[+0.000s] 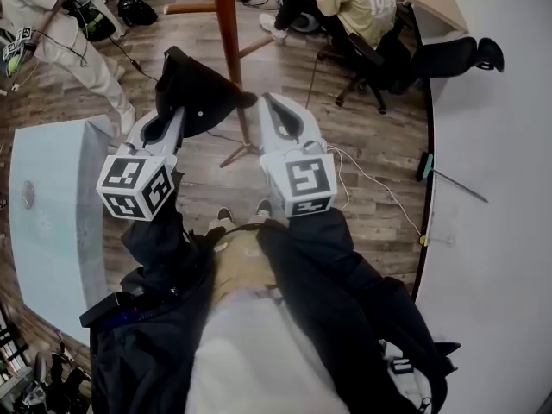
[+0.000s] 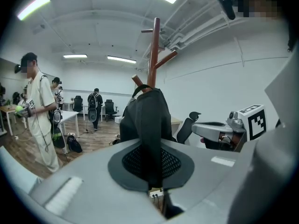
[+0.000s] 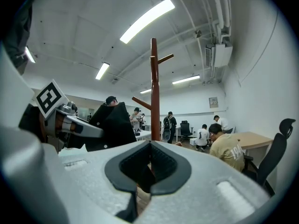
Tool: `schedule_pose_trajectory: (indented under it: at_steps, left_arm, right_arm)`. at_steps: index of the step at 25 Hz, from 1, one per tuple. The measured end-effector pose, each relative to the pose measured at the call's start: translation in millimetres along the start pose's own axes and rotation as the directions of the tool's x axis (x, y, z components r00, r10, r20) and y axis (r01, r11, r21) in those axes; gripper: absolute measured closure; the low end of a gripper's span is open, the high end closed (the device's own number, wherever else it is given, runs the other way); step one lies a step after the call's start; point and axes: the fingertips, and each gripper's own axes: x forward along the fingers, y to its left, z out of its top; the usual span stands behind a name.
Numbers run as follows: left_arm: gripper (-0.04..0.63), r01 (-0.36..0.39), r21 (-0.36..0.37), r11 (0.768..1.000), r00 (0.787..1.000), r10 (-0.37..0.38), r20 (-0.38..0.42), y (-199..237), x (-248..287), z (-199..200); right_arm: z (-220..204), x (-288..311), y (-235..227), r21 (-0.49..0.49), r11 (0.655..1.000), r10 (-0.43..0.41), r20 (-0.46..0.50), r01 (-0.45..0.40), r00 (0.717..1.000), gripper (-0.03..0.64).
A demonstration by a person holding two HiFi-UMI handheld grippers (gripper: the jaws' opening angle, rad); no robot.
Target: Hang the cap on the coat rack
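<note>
The left gripper's [image 1: 175, 121] jaws are closed tight on a black cap [image 2: 148, 125], pinching a fold of its fabric so the cap stands up from the tips. The right gripper's [image 3: 150, 146] jaws are shut on nothing, their dark pads meeting at the tips. In the head view the two grippers sit side by side, the right one just beside the cap but apart from it.

The cap is raised in the air just beside the brown pole of the coat rack [image 2: 154, 55], on the pole's left in the head view. In the left gripper view its top sits just under the lowest peg [image 2: 137, 81]; whether they touch cannot be told. The upper pegs are bare.

Farther out, the rack's feet spread on the wood floor [image 1: 371, 145]. A pale desk [image 1: 52, 222] lies to the left and a white desk [image 1: 500, 197] curves along the right. A standing person in light clothes [image 2: 39, 120] is at the left, and a seated person in a beige shirt [image 1: 358, 3] is beyond the rack.
</note>
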Motion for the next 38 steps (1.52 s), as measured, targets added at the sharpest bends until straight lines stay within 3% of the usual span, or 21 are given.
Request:
schedule_pose_trajectory:
  at_steps: [9, 14, 26, 33, 35, 38]
  left_arm:
    - [0.591, 0.056, 0.137, 0.989, 0.998, -0.061, 0.03, -5, -16, 36]
    - [0.591, 0.086, 0.214, 0.973, 0.996, -0.09, 0.007, 16, -3, 58]
    - [0.591, 0.219, 0.188, 0.957, 0.974, -0.204, -0.094, 23, 51, 37]
    - [0.576, 0.195, 0.183, 0.964, 0.981, -0.192, -0.034, 25, 58, 40]
    - [0.557, 0.194, 0.166, 0.967, 0.98, -0.197, 0.004, 27, 55, 42]
    - [0.426, 0.209, 0.141, 0.968, 0.976, -0.216, 0.037, 26, 51, 42]
  right_arm:
    - [0, -3, -5, 0.01, 0.999, -0.036, 0.027, 0.036, 0.999, 0.618]
    - [6, 24, -7, 0.019, 0.997, -0.073, 0.023, 0.073, 0.997, 0.618]
    - [8, 40, -24, 0.014, 0.988, -0.155, 0.002, 0.155, 0.988, 0.618]
    - [4, 41, -22, 0.012, 0.989, -0.145, -0.004, 0.145, 0.989, 0.618]
    - [3, 42, -21, 0.009, 0.99, -0.139, -0.005, 0.139, 0.99, 0.618]
    - [3, 41, -19, 0.007, 0.991, -0.134, -0.012, 0.134, 0.991, 0.618]
